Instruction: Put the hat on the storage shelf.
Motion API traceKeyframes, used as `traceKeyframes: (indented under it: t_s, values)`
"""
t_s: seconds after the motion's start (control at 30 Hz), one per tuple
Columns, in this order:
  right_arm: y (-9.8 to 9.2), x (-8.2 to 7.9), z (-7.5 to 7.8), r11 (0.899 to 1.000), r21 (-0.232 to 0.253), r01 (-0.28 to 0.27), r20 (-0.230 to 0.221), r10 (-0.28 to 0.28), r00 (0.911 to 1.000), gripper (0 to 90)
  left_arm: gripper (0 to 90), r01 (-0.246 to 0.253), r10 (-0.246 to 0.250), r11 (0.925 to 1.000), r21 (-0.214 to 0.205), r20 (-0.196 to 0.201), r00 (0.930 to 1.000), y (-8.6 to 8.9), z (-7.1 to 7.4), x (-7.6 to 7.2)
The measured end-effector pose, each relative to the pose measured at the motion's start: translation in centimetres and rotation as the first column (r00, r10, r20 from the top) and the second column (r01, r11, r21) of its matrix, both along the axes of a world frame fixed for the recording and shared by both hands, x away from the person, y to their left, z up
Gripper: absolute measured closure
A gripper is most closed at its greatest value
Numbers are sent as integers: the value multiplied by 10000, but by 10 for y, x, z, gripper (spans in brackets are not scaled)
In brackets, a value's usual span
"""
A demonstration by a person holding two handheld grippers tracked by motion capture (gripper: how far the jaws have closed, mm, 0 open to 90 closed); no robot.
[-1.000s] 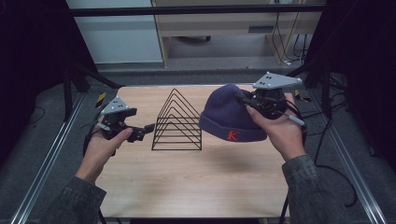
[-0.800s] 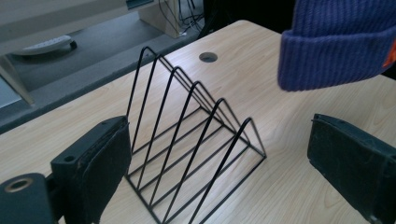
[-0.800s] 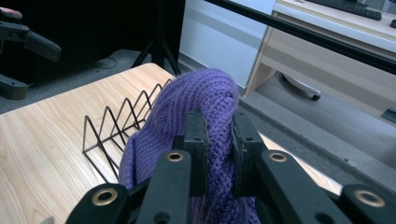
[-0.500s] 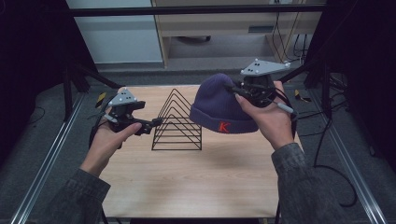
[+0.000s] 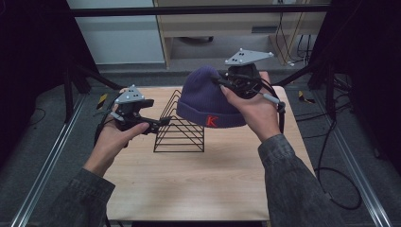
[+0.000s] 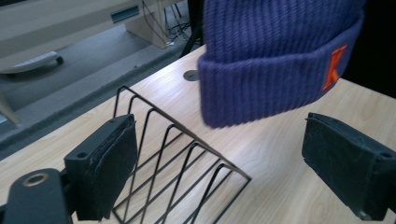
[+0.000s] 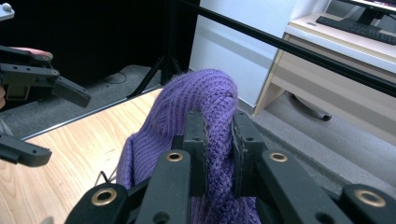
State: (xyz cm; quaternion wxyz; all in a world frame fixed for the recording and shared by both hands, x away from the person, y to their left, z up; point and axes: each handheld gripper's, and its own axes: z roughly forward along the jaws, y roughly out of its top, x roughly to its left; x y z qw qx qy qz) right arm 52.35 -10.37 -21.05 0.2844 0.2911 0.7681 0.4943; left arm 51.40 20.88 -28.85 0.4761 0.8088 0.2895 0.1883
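Beanie (image 5: 208,101) hangs pinched in right tool (image 5: 226,85) above wire rack (image 5: 182,130).

Dark denim sleeves (image 5: 293,184), black jaws, grey three-cornered plates (image 5: 248,56)

Left gripper (image 5: 158,124) sits low with its jaws wide apart, closing a touch. Right gripper (image 5: 222,85) is held higher, jaws clamped tight.
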Motion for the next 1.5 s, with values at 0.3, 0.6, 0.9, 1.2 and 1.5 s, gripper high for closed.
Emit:
traceKeyframes:
  t_s: [0.3,0.6,0.9,1.2,1.5]
  values:
    - [14,2,5,9997,34,-234,51,233,9997,789,106,232,-232,9997,-39,-19,9997,-6,1,3]
    - [28,7,4,9990,-27,-445,-13,445,9990,788,113,350,-349,9994,6,-446,9984,-8,-11,24]
    - [45,15,4,9968,-17,-801,-7,801,9968,788,138,195,-214,9996,-211,-983,9949,-4,-19,44]
    - [51,16,4,9959,-117,-895,-27,894,9960,788,472,103,-124,9998,-173,-1243,9922,-3,-20,47]
    - [47,20,3,9974,-129,-704,0,704,9975,786,744,-211,218,9997,146,-499,9985,-7,-15,40]
